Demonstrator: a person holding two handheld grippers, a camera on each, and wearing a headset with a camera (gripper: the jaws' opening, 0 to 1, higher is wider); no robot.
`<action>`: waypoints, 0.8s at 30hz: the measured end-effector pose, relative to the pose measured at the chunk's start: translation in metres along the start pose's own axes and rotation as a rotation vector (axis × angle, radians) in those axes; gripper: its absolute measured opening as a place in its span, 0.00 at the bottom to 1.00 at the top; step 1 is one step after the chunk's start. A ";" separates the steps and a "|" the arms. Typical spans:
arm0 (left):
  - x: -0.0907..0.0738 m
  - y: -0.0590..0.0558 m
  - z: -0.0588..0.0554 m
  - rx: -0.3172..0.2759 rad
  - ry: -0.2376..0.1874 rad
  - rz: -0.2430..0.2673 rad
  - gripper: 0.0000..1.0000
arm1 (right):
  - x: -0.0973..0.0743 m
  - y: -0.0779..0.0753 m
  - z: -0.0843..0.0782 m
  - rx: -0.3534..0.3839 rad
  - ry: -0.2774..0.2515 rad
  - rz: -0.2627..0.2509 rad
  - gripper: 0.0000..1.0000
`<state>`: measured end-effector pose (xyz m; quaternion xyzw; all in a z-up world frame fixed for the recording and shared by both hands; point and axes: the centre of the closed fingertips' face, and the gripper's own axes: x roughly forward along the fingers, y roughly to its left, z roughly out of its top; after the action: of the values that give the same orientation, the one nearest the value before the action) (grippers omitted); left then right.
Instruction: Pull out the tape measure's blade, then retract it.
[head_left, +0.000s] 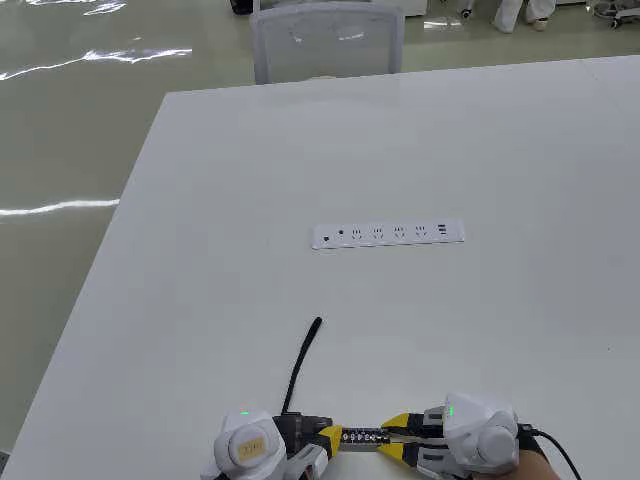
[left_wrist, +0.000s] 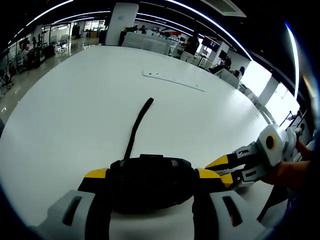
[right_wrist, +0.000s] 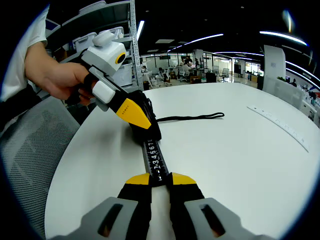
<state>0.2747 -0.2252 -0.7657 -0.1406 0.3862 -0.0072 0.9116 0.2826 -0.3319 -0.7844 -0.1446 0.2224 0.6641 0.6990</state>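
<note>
A black tape measure case (left_wrist: 151, 181) sits between the yellow-tipped jaws of my left gripper (left_wrist: 151, 175), which is shut on it near the table's front edge. Its black wrist strap (head_left: 301, 363) trails away across the white table (head_left: 400, 150). A short length of blade (right_wrist: 154, 159) with printed numbers runs out of the case (right_wrist: 148, 125) to my right gripper (right_wrist: 159, 179), whose jaws are shut on the blade's end. In the head view the case (head_left: 303, 430) and blade (head_left: 360, 437) lie between the left gripper (head_left: 322, 441) and the right gripper (head_left: 388, 437).
A white power strip (head_left: 388, 235) lies flat near the middle of the table. A grey mesh chair (head_left: 326, 40) stands at the far edge. The left table edge drops to a glossy floor.
</note>
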 end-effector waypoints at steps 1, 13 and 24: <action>0.000 0.000 0.000 0.003 0.000 0.000 0.63 | 0.000 0.001 0.001 -0.001 0.001 0.003 0.11; 0.000 0.000 0.000 0.006 0.003 0.002 0.63 | 0.018 0.005 0.008 -0.028 0.008 0.010 0.11; 0.001 0.001 0.000 0.001 0.001 0.003 0.63 | 0.031 0.006 0.015 -0.041 0.018 0.021 0.11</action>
<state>0.2751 -0.2247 -0.7667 -0.1396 0.3870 -0.0060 0.9114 0.2791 -0.2971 -0.7863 -0.1626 0.2165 0.6744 0.6870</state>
